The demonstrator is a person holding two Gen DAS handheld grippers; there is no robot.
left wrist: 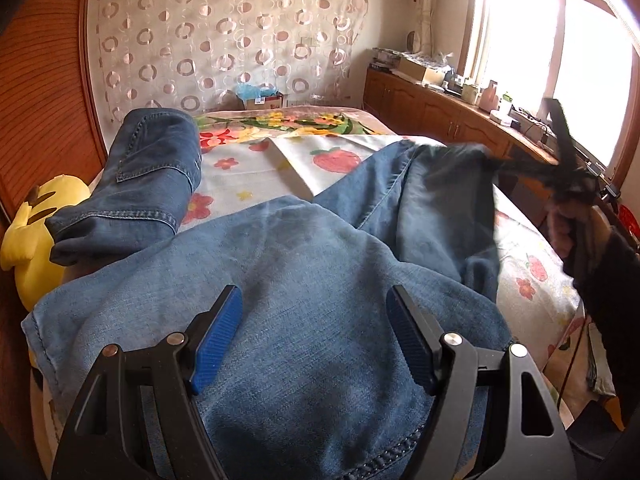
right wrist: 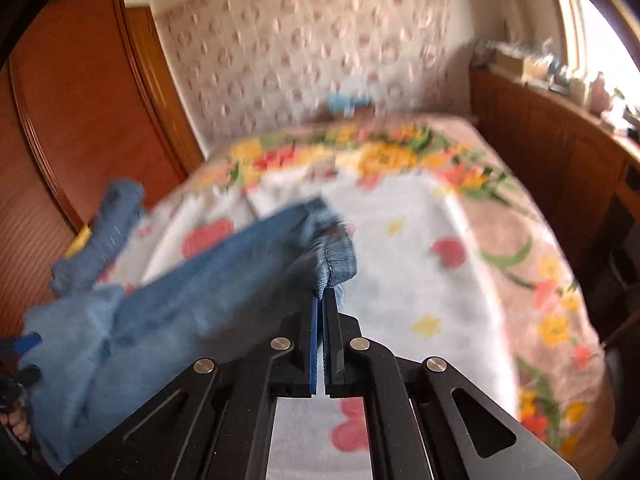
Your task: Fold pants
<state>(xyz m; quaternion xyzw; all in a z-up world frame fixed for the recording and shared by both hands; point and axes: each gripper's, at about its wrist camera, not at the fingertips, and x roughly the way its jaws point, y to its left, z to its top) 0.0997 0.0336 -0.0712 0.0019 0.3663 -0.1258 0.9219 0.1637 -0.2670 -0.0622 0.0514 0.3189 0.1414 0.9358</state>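
Jeans (left wrist: pixel 304 280): spread on bed (left wrist: pixel 248 172), one leg lifted at hem.
My right claw (right wrist: pixel 322 300): pinched tight on hem.
My left claw (left wrist: pixel 314 336): wide, over waist end, holding nothing.

We've got a yellow plush toy (left wrist: pixel 36 236) at the bed's left edge, a strawberry-print sheet (left wrist: pixel 256 160) over a floral blanket (left wrist: pixel 304 120), circle-patterned curtain (left wrist: pixel 224 40) behind, wooden cabinets (left wrist: pixel 432 114) under the window (left wrist: pixel 560 60).

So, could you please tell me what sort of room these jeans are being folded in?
Most likely a home bedroom: the jeans lie on a bed with a floral bedspread, a yellow plush toy sits beside it, and a wooden cabinet runs under the window.
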